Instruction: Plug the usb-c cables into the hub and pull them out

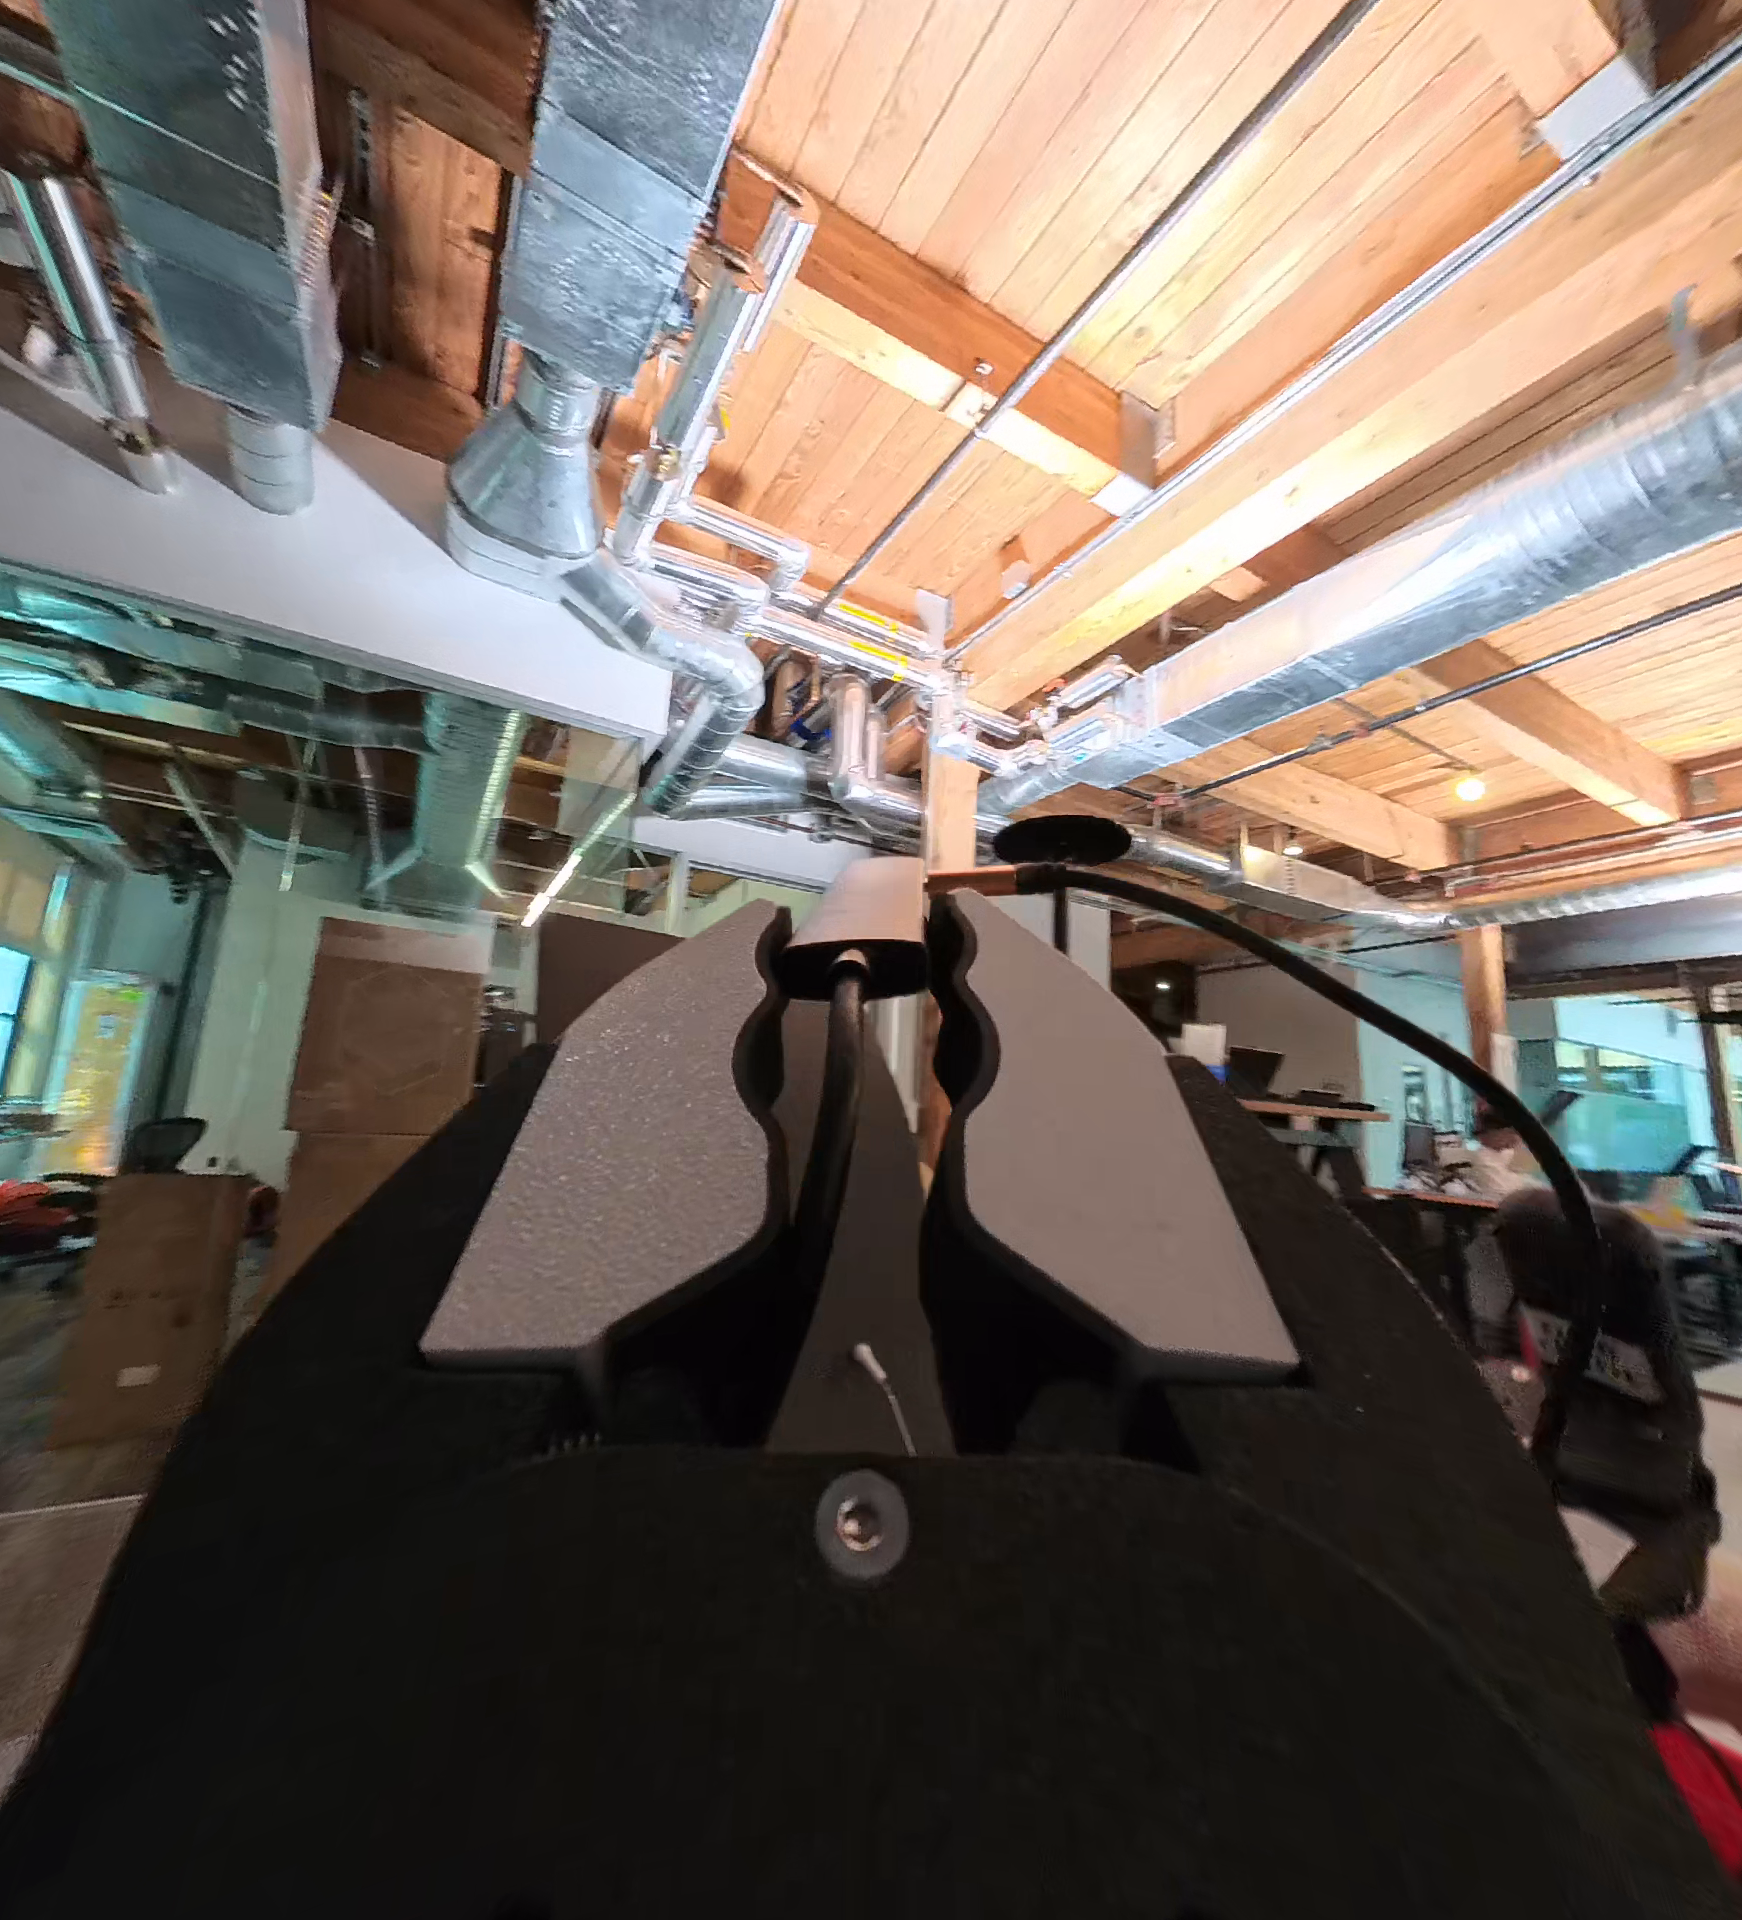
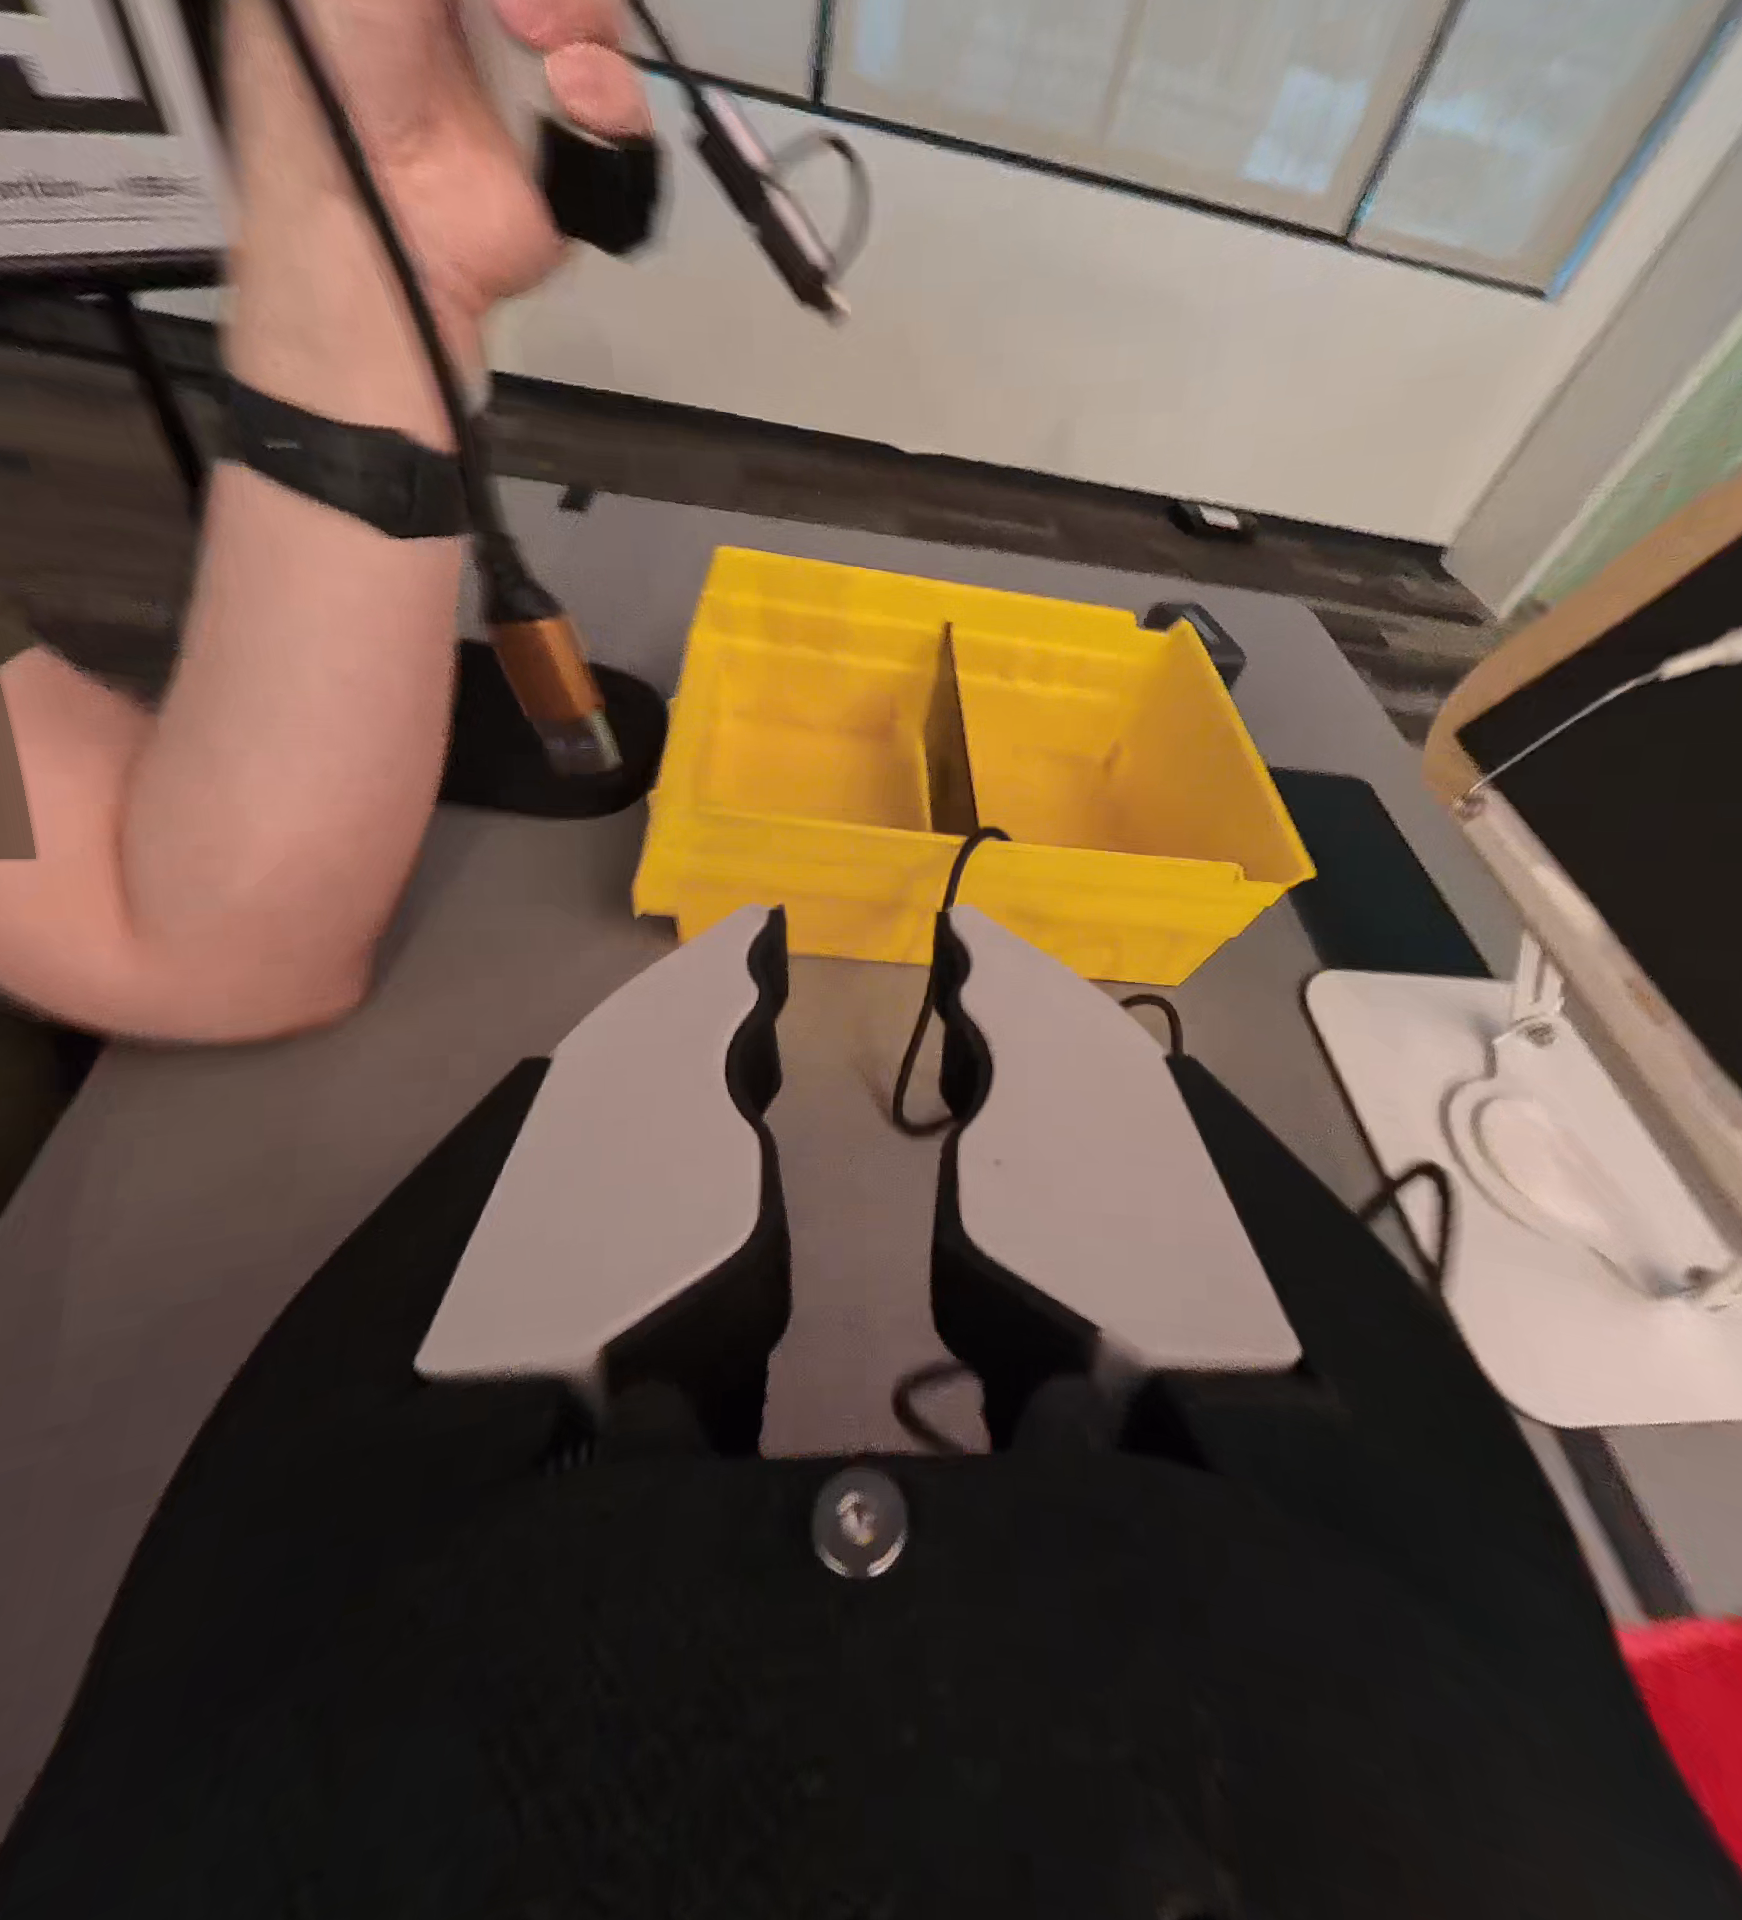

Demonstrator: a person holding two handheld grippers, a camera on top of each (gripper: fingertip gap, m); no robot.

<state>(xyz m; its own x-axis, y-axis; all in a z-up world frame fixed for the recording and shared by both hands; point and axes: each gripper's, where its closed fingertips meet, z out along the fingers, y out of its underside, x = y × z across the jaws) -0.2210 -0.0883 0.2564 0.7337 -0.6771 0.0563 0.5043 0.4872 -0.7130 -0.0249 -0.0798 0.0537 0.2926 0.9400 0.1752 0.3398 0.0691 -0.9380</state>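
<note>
My left gripper (image 1: 851,920) points up at the ceiling and is shut on a small grey hub (image 1: 867,894). The hub's own black lead (image 1: 841,1060) runs back between the fingers. A black cable with a copper-collared plug (image 1: 981,881) sits in the hub's right side and curves down to the right. In the right wrist view the cable's other copper-collared end (image 2: 555,686) hangs beside a person's forearm (image 2: 254,727). A blurred dark-and-silver cable end (image 2: 773,218) dangles above. My right gripper (image 2: 862,920) is open and empty over the grey table (image 2: 223,1195).
A yellow two-compartment bin (image 2: 1054,904) stands just beyond my right fingertips. A thin black cable (image 2: 914,1049) lies on the table between them. A white stand base (image 2: 1418,1299) and a board are at the right, a black round base (image 2: 524,790) at the left. My hands' fingertips stand some 30 cm from each other.
</note>
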